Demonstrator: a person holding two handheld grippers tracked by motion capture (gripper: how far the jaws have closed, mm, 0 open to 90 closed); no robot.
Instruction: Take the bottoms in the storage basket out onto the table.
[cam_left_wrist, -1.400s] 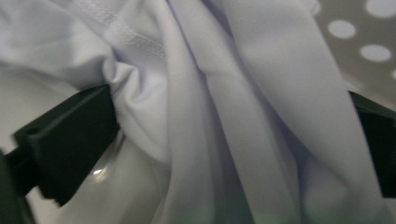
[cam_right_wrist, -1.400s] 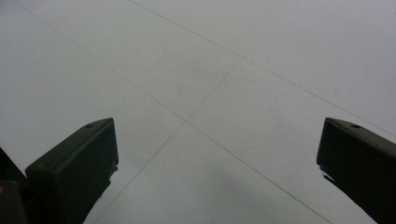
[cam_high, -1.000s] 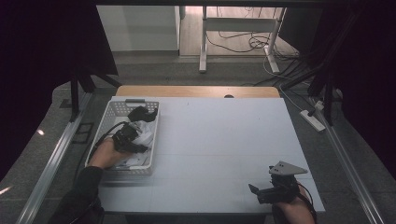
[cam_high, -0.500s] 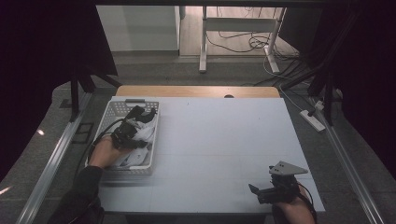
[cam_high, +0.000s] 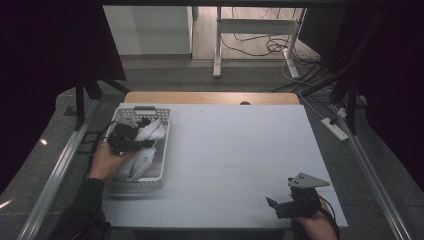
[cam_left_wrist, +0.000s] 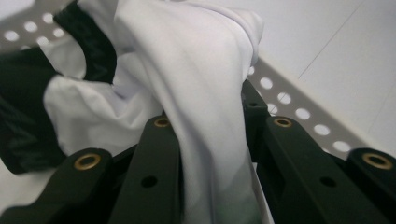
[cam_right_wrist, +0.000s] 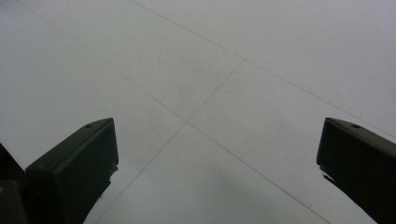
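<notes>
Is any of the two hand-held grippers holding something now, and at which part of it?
The left hand-held gripper holds a white cloth by a bunched fold, over the basket. The right hand-held gripper is open and holds nothing.

Lab-like recording space, black curtains (cam_high: 45, 60), white table (cam_high: 240, 150), loose floor cables (cam_high: 260, 47), power strip (cam_high: 336, 129)

A power strip (cam_high: 336, 129) lies on the floor beside the white table (cam_high: 240, 150).
</notes>
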